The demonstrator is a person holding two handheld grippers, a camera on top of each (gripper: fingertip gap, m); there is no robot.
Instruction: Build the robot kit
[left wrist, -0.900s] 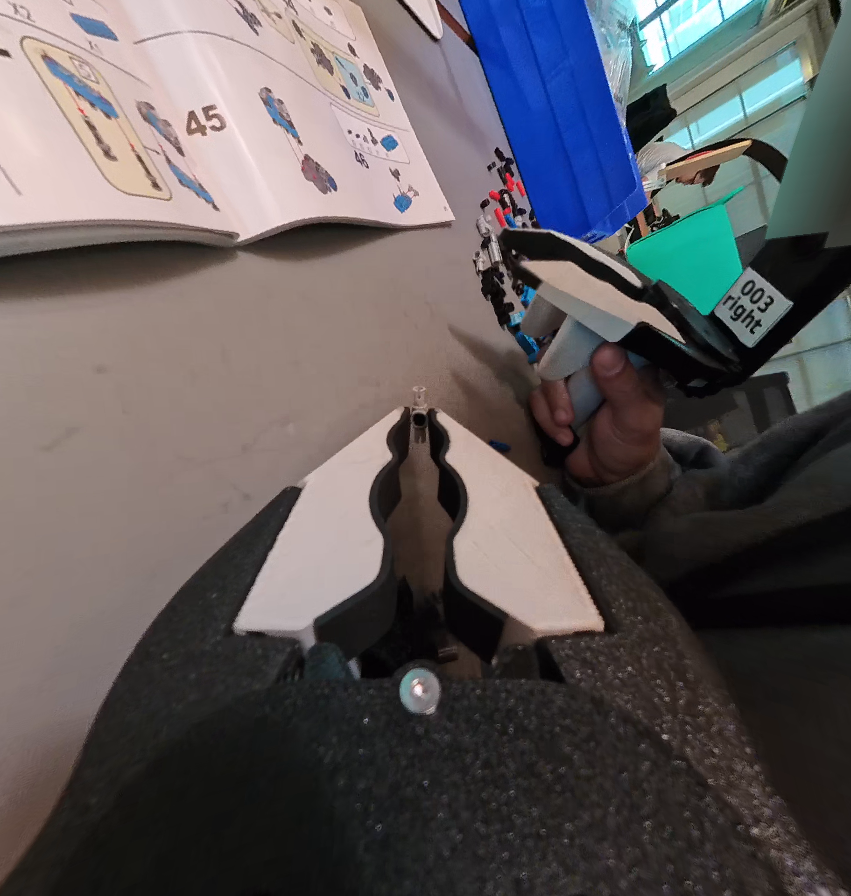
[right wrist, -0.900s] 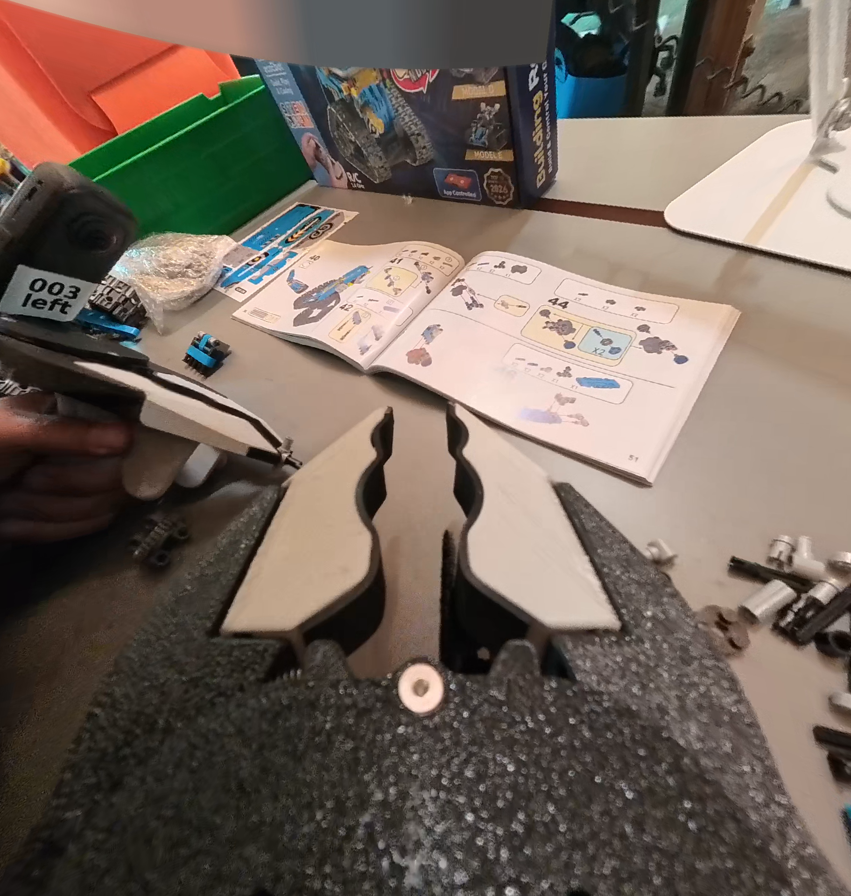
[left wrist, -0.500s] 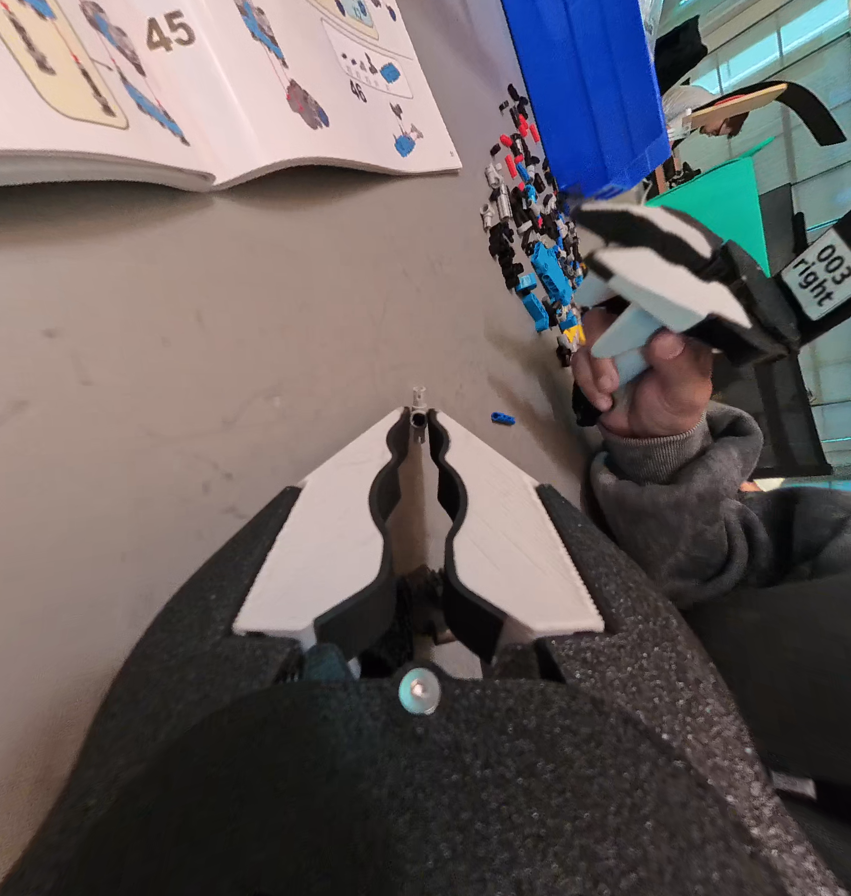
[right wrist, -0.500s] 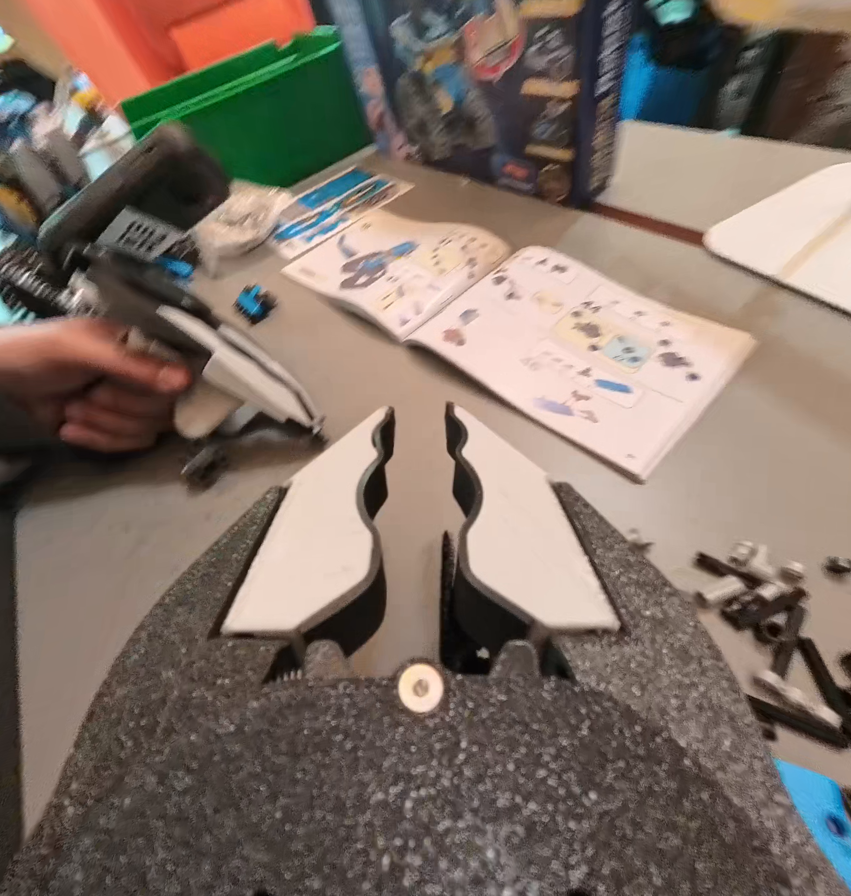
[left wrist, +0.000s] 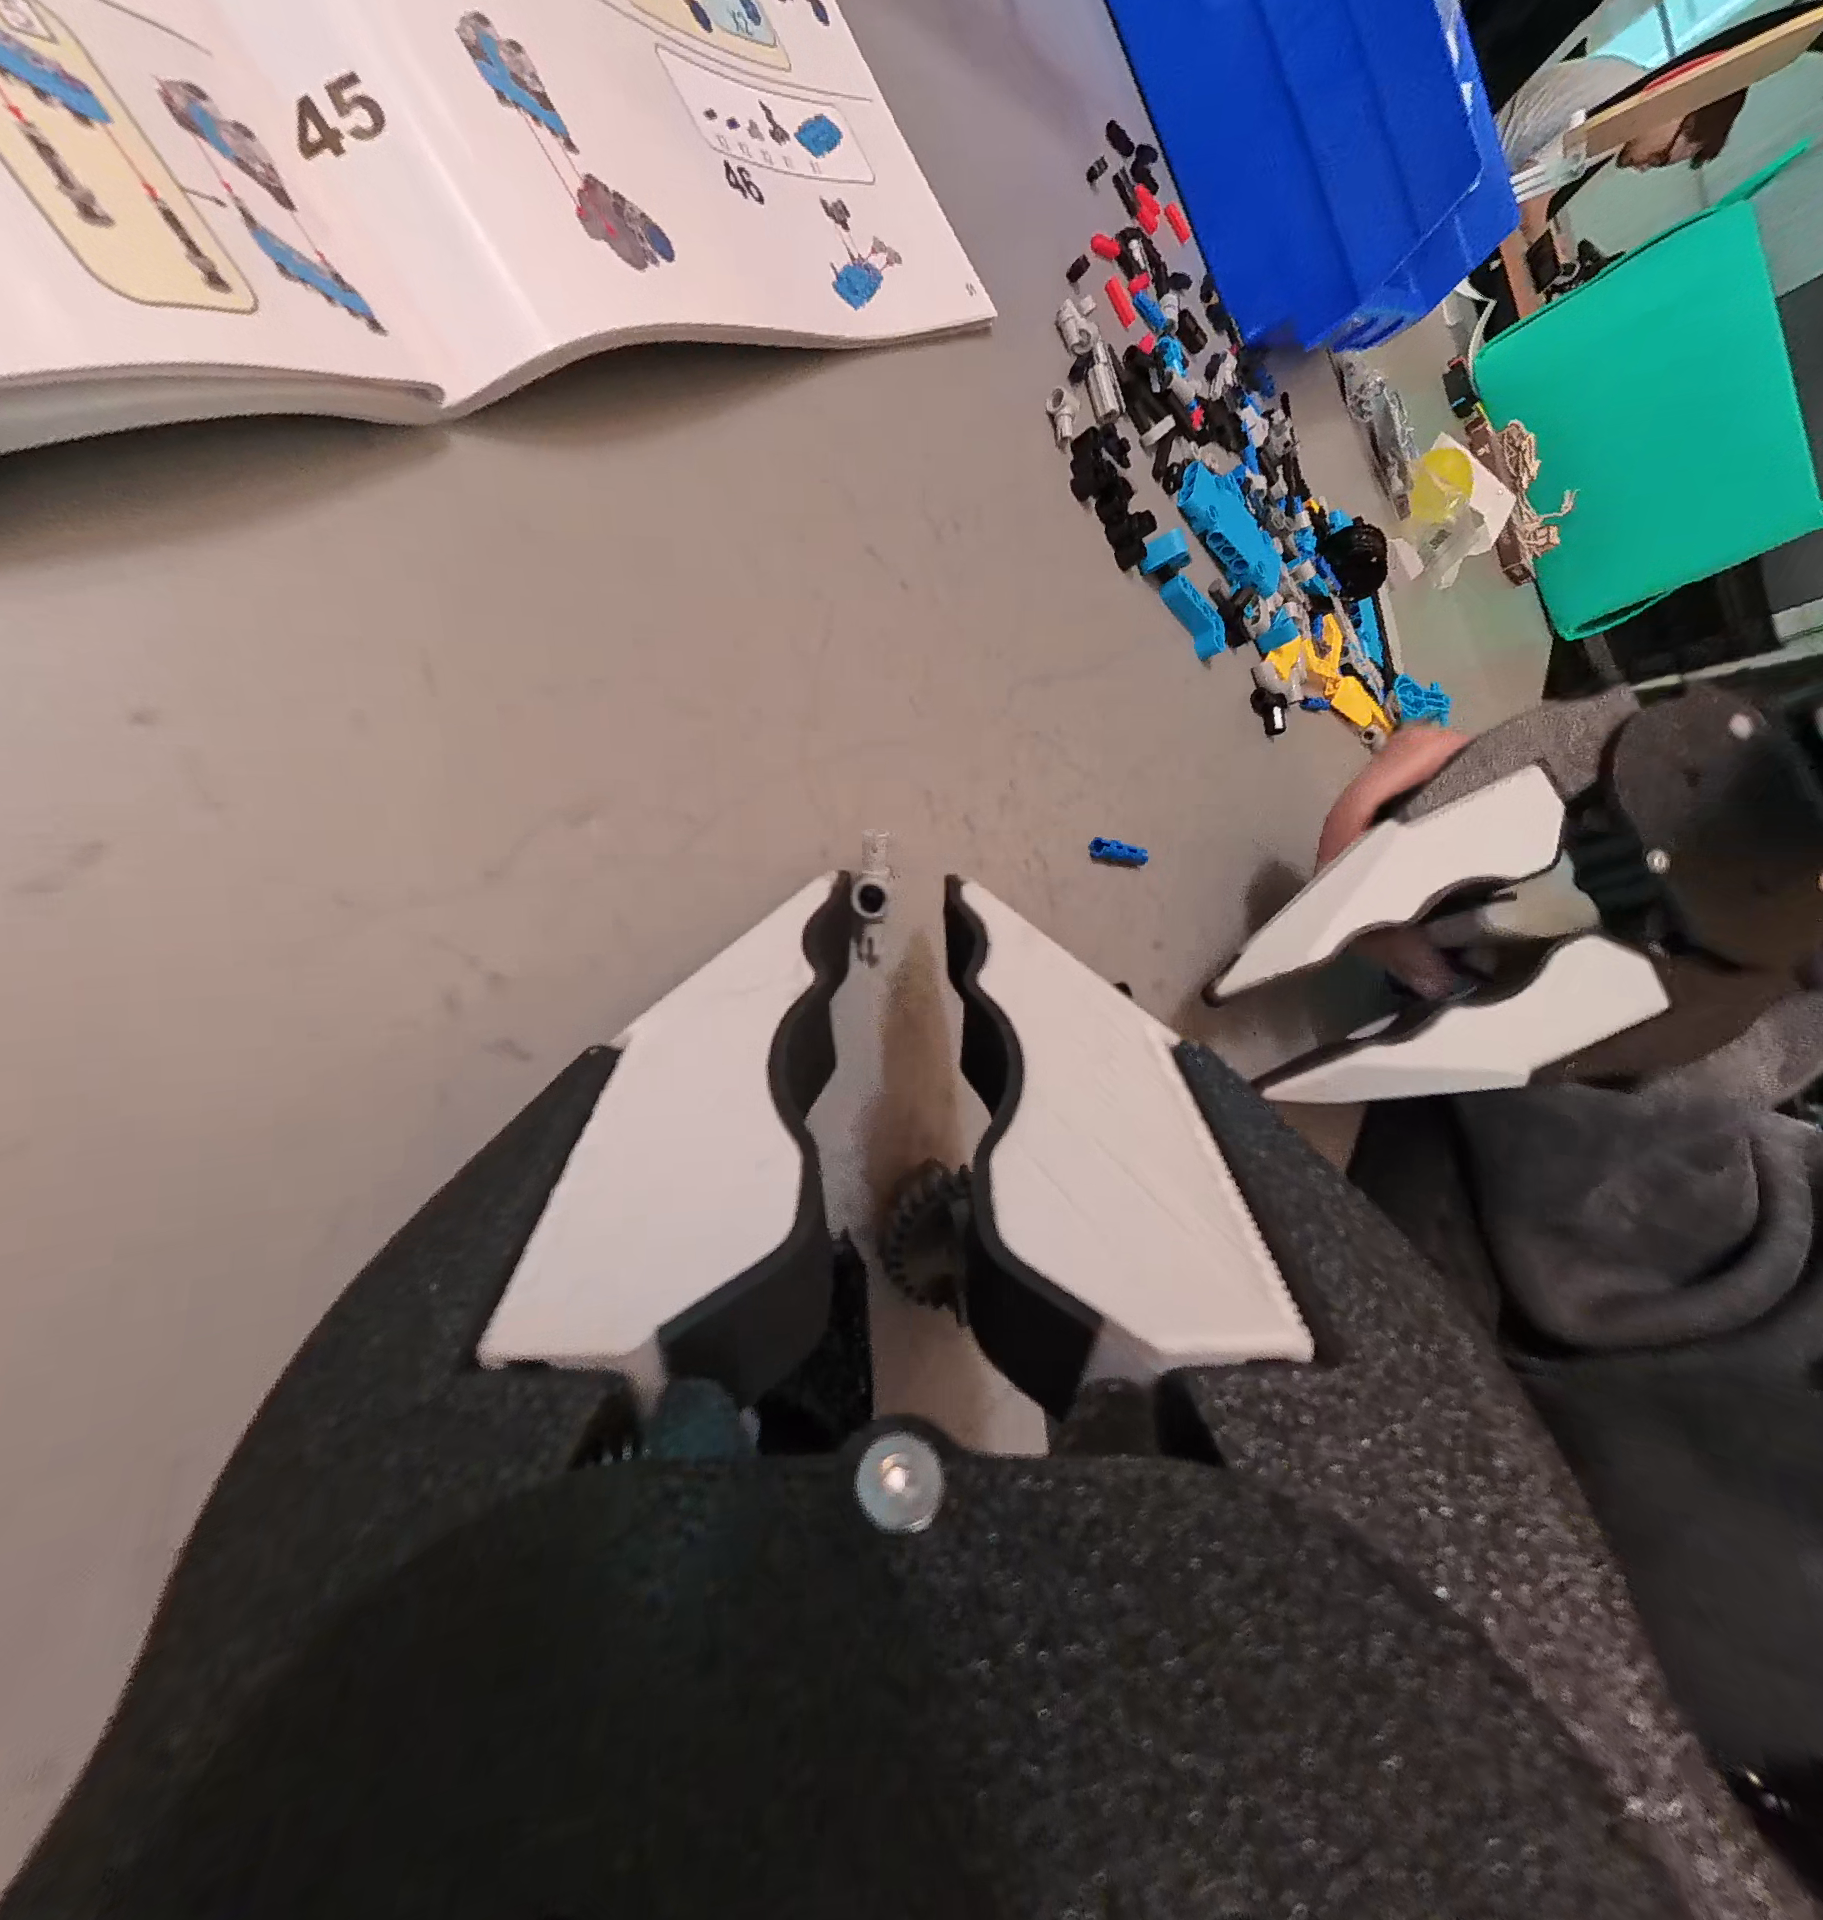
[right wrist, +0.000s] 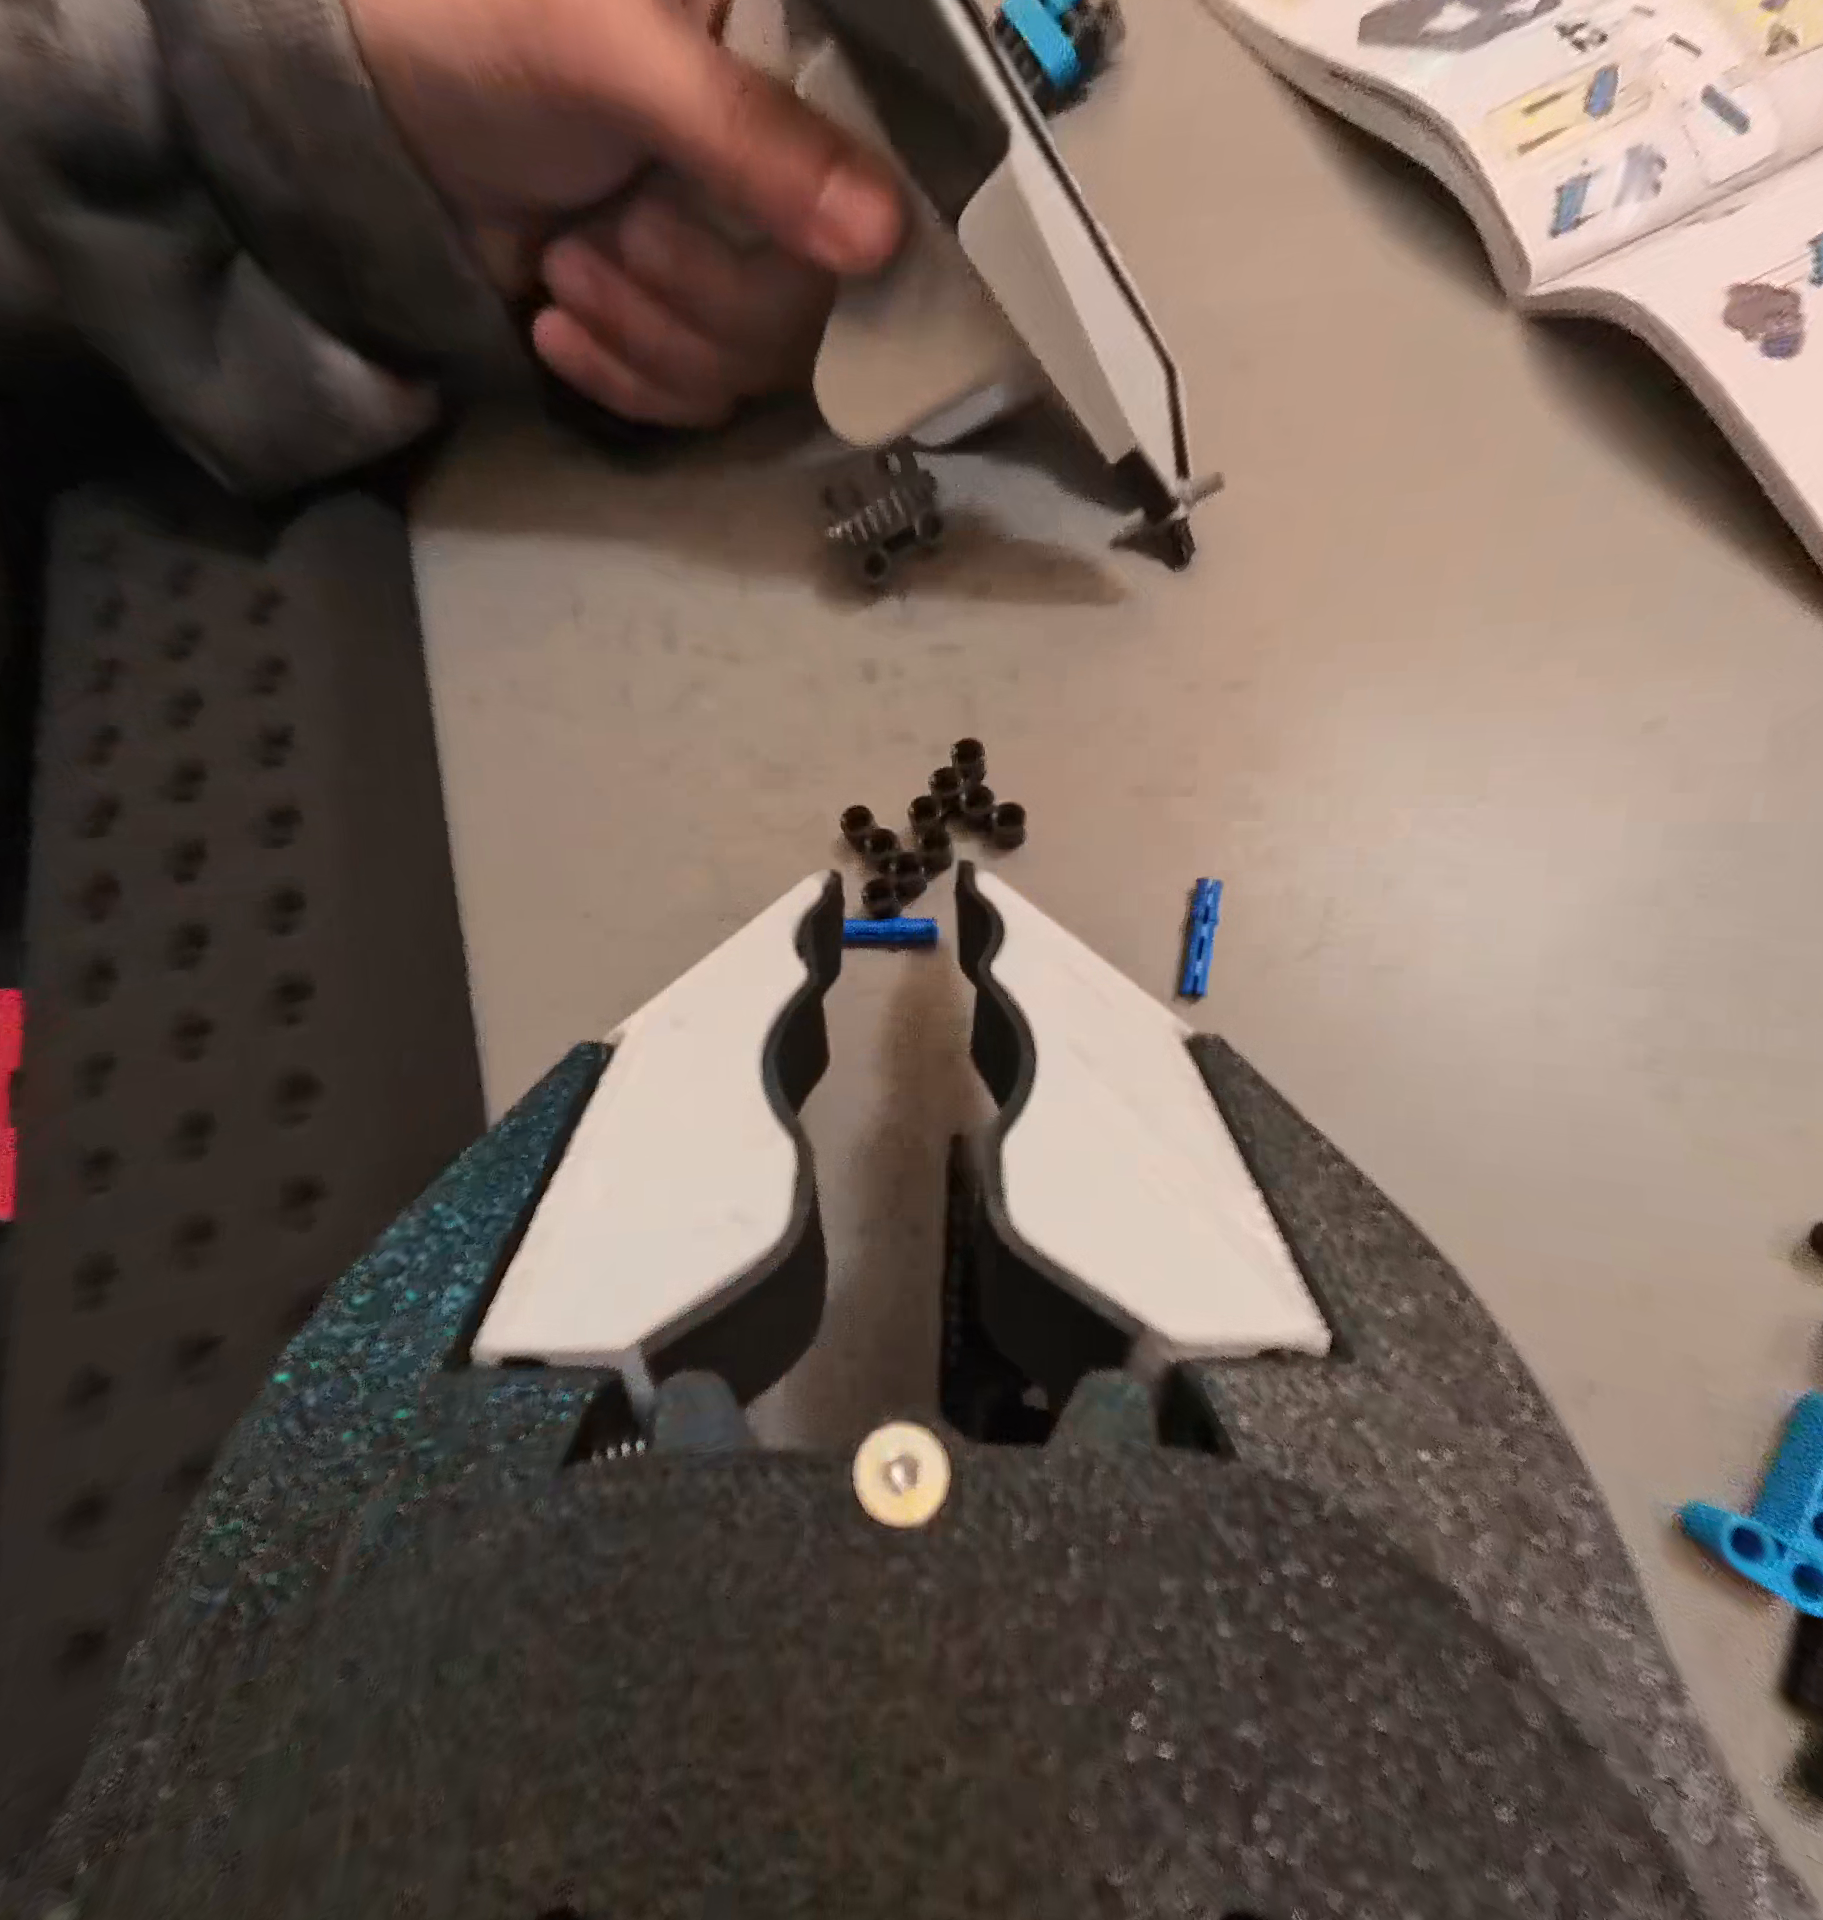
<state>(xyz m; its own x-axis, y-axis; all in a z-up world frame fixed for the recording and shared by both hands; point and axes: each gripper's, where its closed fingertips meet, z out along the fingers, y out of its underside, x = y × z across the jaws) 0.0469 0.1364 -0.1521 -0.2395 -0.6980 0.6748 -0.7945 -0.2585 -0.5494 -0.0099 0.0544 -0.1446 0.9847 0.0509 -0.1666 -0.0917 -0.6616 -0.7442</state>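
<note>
Left gripper (left wrist: 894, 894): jaws parted a little, table showing through the gap; low over the grey table (left wrist: 471, 779).
Grey connector (left wrist: 869, 891): tiny, with a short stub; resting against the inner face of one finger tip, clear of the other finger, so seemingly not pinched.
Below left gripper: small black gear assembly (right wrist: 881, 514) on the table, near the holding hand (right wrist: 658, 208).
Right gripper (right wrist: 896, 896): jaws apart, nothing clamped, tips close to the table.
Blue pin (right wrist: 889, 932): lying flat and crosswise between the right gripper's tips, one end at or touching one finger, the other end short of the other finger.
Black bushes (right wrist: 928, 831): loose cluster just beyond the tips, near the pin.
Second blue pin (right wrist: 1198, 935): flat on the table, just beside the right gripper's outer finger.
Further off: open instruction booklet (right wrist: 1613, 208), blue beam (right wrist: 1811, 1527), heap of mixed parts (left wrist: 1198, 468) beside a blue bin (left wrist: 1302, 156).
Handling, blue pin: probably very light, hard plastic, round and smooth, so likely to roll or squirt out under a skewed pinch.
Hold, blue pin: best judged across its middle, pads square to its length.
Handling, grey connector: likewise light and rigid; flat sides likely the surest faces to pinch, not the stub.
</note>
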